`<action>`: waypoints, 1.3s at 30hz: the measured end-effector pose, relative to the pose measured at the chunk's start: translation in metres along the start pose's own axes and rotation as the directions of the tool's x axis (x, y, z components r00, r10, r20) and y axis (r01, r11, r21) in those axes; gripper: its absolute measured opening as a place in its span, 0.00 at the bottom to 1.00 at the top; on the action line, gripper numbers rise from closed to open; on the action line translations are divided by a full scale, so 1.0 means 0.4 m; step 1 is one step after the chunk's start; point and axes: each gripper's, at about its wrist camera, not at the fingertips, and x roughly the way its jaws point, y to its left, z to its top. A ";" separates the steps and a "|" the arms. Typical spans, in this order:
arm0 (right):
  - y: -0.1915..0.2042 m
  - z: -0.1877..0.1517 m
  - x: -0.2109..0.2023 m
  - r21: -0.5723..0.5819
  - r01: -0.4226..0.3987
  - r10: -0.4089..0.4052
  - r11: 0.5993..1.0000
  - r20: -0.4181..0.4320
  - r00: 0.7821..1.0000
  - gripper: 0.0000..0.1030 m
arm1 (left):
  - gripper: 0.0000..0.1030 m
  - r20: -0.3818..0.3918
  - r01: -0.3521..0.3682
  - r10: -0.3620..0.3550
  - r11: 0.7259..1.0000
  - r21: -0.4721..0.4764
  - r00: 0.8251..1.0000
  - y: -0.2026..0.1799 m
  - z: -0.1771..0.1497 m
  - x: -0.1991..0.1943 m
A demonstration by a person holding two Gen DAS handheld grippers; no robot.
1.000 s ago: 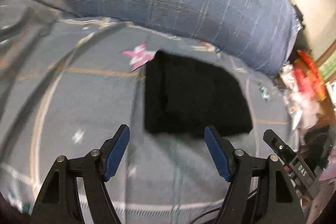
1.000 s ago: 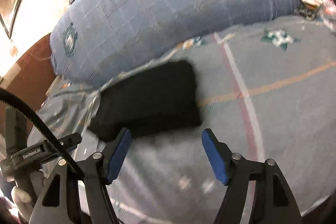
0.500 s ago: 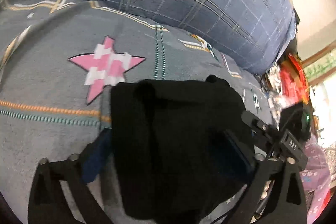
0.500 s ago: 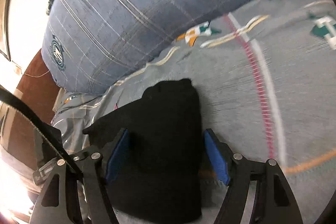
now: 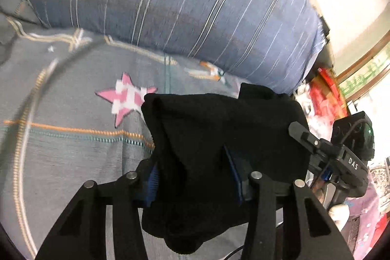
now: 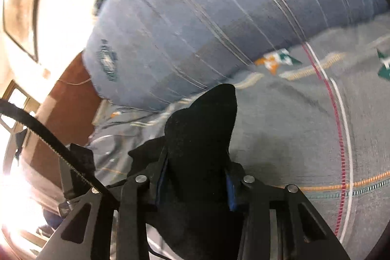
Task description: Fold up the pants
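you have the folded black fabric pants pinched at both near ends. the left gripper has just been closing and its blue pads now press into the bundle from either side; the right gripper has likewise just been closing and clamps its own end of the same cloth. the pants look lifted off the grey patterned bedsheet, with slack fabric sagging below the left gripper. judgement: two grips, one per end, keep the stacked layers from sliding apart while the bundle is carried, so the folding seems nearly done and this is a move to set it down.

left wrist view: shows the width of the bundle, a pink star print on the sheet just beside its far corner, the other gripper's body at the right edge, and red clutter beyond the bed. right wrist view: shows instead one corner of the pants poking up towards the blue plaid pillow, plus a brown wooden headboard on the left. neither view shows the bundle's underside.
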 end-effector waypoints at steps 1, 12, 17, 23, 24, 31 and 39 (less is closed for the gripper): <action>0.025 0.003 -0.009 -0.011 -0.016 0.016 1.000 0.010 1.000 0.40 | 0.45 0.015 0.007 -0.006 1.000 -0.008 1.000 -0.003 0.008 -0.014; 0.144 0.023 0.121 -0.039 -0.076 0.074 0.996 -0.040 0.996 0.40 | 0.45 0.073 -0.099 0.107 0.989 -0.113 0.992 0.144 0.083 -0.088; 0.083 0.011 0.258 0.016 0.003 -0.001 1.000 -0.103 0.995 0.40 | 0.46 -0.007 -0.171 0.172 0.969 -0.177 0.985 0.247 0.098 0.020; 0.002 -0.027 0.300 0.037 0.126 -0.120 0.991 -0.124 0.985 0.52 | 0.57 -0.019 -0.107 0.106 0.967 -0.230 0.994 0.294 0.077 0.013; -0.006 -0.029 0.294 0.051 0.125 -0.118 0.991 -0.122 0.986 0.54 | 0.57 -0.004 -0.077 0.079 0.969 -0.237 0.997 0.302 0.073 -0.014; 0.073 -0.021 0.166 -0.064 0.109 -0.105 0.992 0.061 0.993 0.56 | 0.64 0.094 -0.082 0.114 0.953 -0.292 0.989 0.362 0.064 -0.140; 0.078 -0.013 0.285 -0.023 0.038 -0.040 0.999 -0.086 0.996 0.65 | 0.63 0.096 -0.243 0.301 0.890 -0.387 0.949 0.538 -0.020 -0.152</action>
